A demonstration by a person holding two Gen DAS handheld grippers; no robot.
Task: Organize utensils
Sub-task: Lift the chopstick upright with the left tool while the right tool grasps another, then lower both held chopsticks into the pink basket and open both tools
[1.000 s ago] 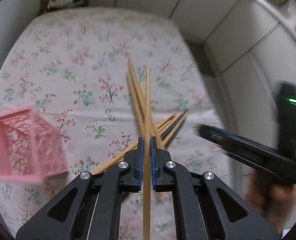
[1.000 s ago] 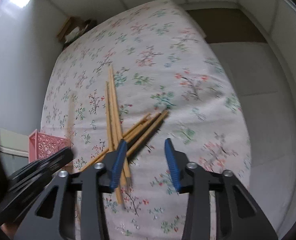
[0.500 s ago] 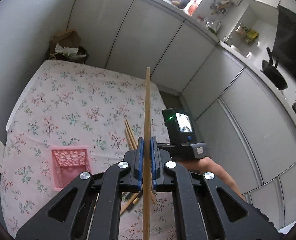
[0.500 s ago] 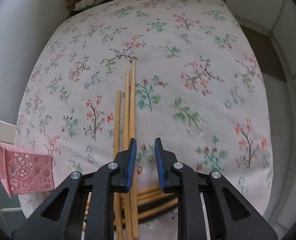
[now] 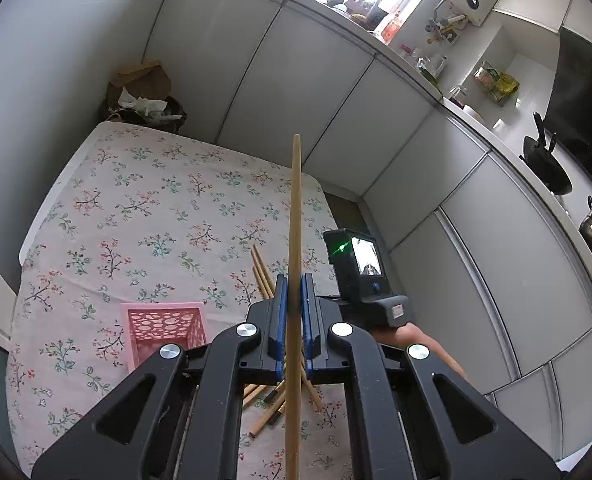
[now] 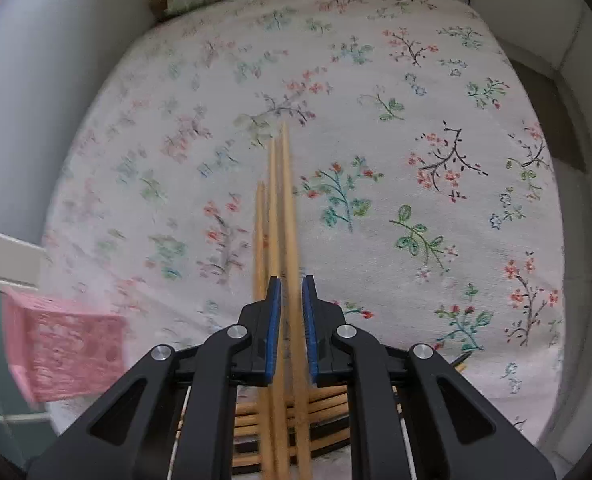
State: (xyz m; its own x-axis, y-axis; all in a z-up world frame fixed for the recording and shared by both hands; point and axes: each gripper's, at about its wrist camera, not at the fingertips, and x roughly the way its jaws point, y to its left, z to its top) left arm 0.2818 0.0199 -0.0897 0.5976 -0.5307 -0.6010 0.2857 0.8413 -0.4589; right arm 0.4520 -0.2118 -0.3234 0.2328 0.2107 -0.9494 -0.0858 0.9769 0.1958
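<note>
I take the pink basket (image 5: 164, 330) as my landmark. The biggest change: a second ago my left wrist view looked flat down at the floral tablecloth (image 5: 144, 216), and now it has tipped up to take in the cabinet doors and the counter. The basket, which sat off to the left then, now stands open side up just left of the left gripper (image 5: 292, 312). That gripper is clamped hard on a single chopstick (image 5: 296, 208), the stick running straight up between the blue pads. I judge the lift done and the drop into the basket next.

The right gripper (image 6: 292, 320) has gone from spread wide to nearly closed around the long chopsticks (image 6: 280, 208) lying right of the basket. Two or three shafts run through the narrow gap, but blur keeps me from saying whether the pads have bitten yet (I cannot tell grip from near-grip). More sticks lie crosswise beneath them (image 6: 327, 400).

For room: beyond the basket the cloth is bare out to the far table edge, where a rubbish bin (image 5: 144, 108) stands by the wall. On the side opposite the basket, past the chopstick pile, the table edge drops close to the cabinets. The two grippers sit near each other, so the basket side is the freer way.
</note>
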